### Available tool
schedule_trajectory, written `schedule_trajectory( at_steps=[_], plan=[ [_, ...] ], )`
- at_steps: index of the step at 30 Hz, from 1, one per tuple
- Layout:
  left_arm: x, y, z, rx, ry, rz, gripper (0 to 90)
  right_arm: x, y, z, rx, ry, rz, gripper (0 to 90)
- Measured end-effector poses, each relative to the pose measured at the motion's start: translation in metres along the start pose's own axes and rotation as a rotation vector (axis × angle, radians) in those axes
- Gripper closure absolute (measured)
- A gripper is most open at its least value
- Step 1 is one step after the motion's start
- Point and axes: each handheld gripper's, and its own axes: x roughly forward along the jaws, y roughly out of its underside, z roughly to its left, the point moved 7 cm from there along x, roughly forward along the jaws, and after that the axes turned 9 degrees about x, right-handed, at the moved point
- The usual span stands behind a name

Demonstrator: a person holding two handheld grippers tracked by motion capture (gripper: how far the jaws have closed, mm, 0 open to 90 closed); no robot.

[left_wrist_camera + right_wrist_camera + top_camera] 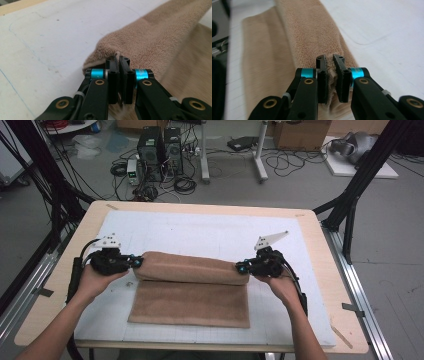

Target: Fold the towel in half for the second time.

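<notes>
A tan towel (190, 290) lies on the white mat (210, 232), its far part lifted into a fold that curls over the flat near part. My left gripper (136, 262) is shut on the fold's left end, a thin edge of the towel (140, 42) pinched between its pads (119, 62). At the fold's right end my right gripper (242, 267) is shut on a thicker bunch of the towel (312, 35), which shows between the pads (330, 63). A hand holds each gripper from below.
The mat covers a wooden table (50, 285) with bare edges around it. Black frame posts (355, 195) stand at both far corners. Computer towers (159, 152) and cables lie on the floor beyond the table.
</notes>
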Motion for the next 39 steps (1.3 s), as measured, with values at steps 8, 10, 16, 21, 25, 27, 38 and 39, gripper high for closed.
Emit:
schedule_trajectory(
  at_steps=[8,10,16,21,25,27,38,39],
  plan=[
    [-0.039,0.035,-0.056,0.06,0.116,0.025,70.3,-0.023,0.032,0.056,-0.061,-0.124,-0.008,74.1],
    [-0.045,0.033,-0.053,0.052,0.093,0.006,65.3,-0.026,0.028,0.056,-0.058,-0.119,-0.03,70.9],
    [-0.031,0.023,-0.043,0.052,0.061,0.002,55.2,-0.024,0.01,0.042,-0.055,-0.056,-0.074,62.6],
    [-0.007,0.022,-0.037,0.038,0.081,0.015,57.2,-0.011,0.016,0.028,-0.049,-0.012,-0.03,63.1],
    [0.01,0.025,-0.035,0.038,0.097,0.055,61.0,0.009,0.032,0.014,0.001,0.009,0.029,61.0],
    [0.017,0.028,-0.039,0.057,0.113,0.089,67.0,0.019,0.041,0.015,0.0,0.007,0.071,63.0],
    [0.005,0.034,-0.047,0.06,0.159,0.07,85.0,0.023,0.048,0.034,-0.087,-0.05,0.142,86.5],
    [-0.001,0.033,-0.049,0.068,0.168,0.069,84.7,0.017,0.047,0.039,-0.09,-0.096,0.136,86.4]
  ],
)
